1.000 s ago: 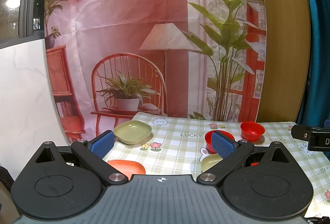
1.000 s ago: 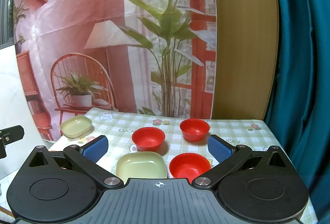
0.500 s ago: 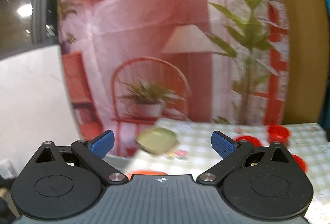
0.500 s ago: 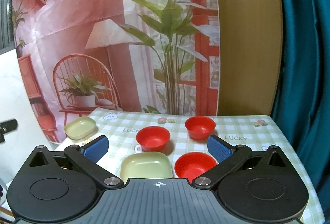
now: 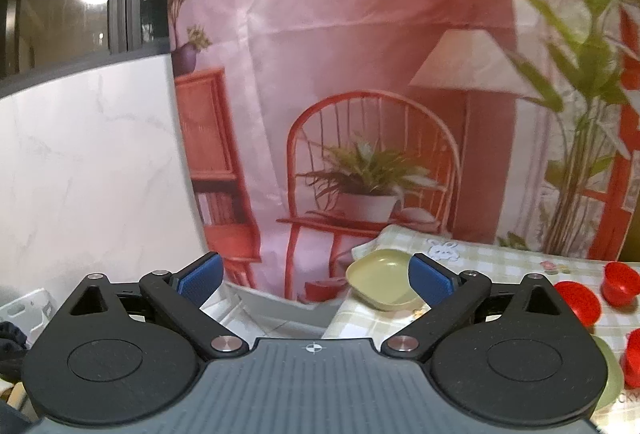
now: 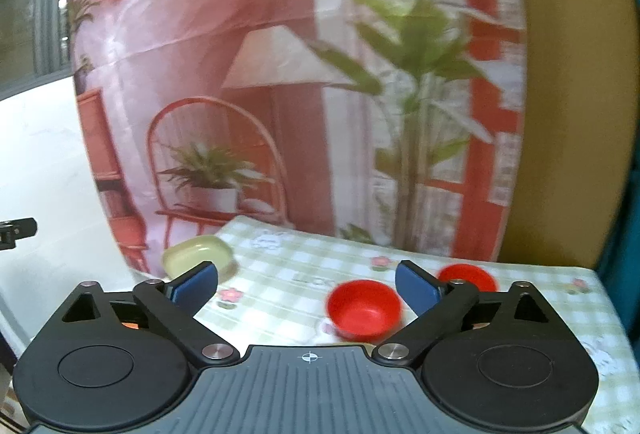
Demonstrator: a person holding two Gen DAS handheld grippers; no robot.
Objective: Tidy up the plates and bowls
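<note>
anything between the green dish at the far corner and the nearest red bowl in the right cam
Only bare checked tablecloth lies between the green dish and the red bowl in the right wrist view.

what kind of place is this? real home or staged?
Probably a staged indoor setup, not a lived-in room. A printed backdrop of a chair, lamp and plants hangs behind a table with a checked cloth, which carries red bowls and a green plate.
</note>
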